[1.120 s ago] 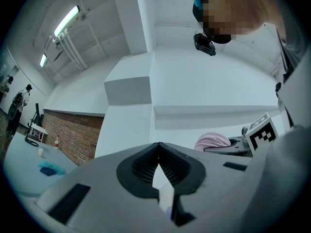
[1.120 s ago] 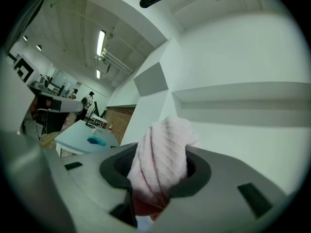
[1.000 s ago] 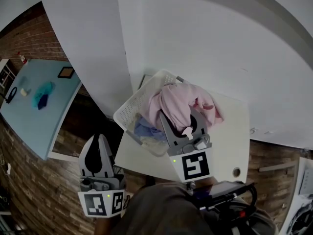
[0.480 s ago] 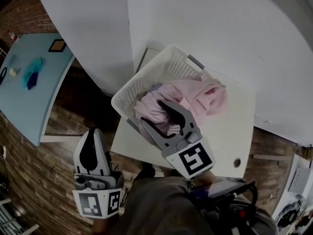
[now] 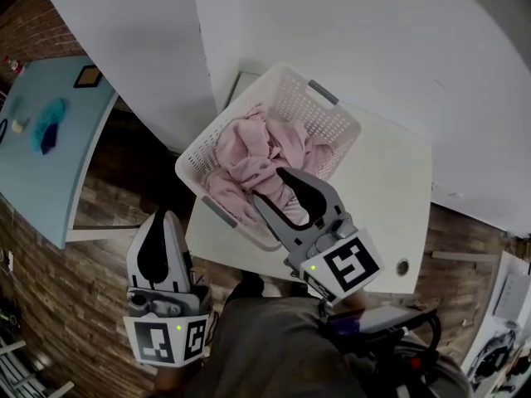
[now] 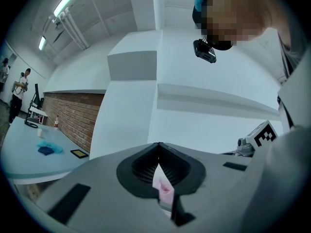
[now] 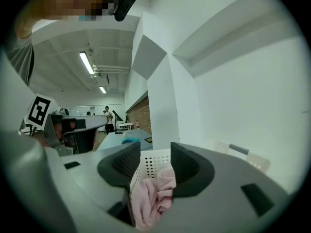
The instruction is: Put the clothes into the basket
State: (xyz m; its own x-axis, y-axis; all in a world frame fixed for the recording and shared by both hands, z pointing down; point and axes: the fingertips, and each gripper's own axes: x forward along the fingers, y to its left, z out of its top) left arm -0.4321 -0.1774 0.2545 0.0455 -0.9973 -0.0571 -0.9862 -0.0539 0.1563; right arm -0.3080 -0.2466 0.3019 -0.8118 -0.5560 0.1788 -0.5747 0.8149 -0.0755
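A white perforated basket (image 5: 332,127) stands on a white table (image 5: 390,197), with a heap of pink clothes (image 5: 249,152) inside it. My right gripper (image 5: 270,186) reaches over the basket's near rim, just above the pink heap. Its jaws have just been closing, but a gap still shows between them. In the right gripper view (image 7: 155,152) the pink cloth (image 7: 150,198) lies low in that gap, with the basket wall (image 7: 153,166) behind it. My left gripper (image 5: 163,216) hangs shut beside the table over the floor, its tips (image 6: 158,144) meeting.
A white wall and column (image 5: 158,48) rise behind the basket. A pale blue table (image 5: 50,164) with small items stands far left. Wooden floor (image 5: 83,305) lies under the left gripper. A round hole (image 5: 402,266) marks the table's near right corner.
The pink garment, held up over the basket a second ago, now lies inside it. My right gripper has sunk, rolled and spread its jaws. The left gripper has sunk slightly.
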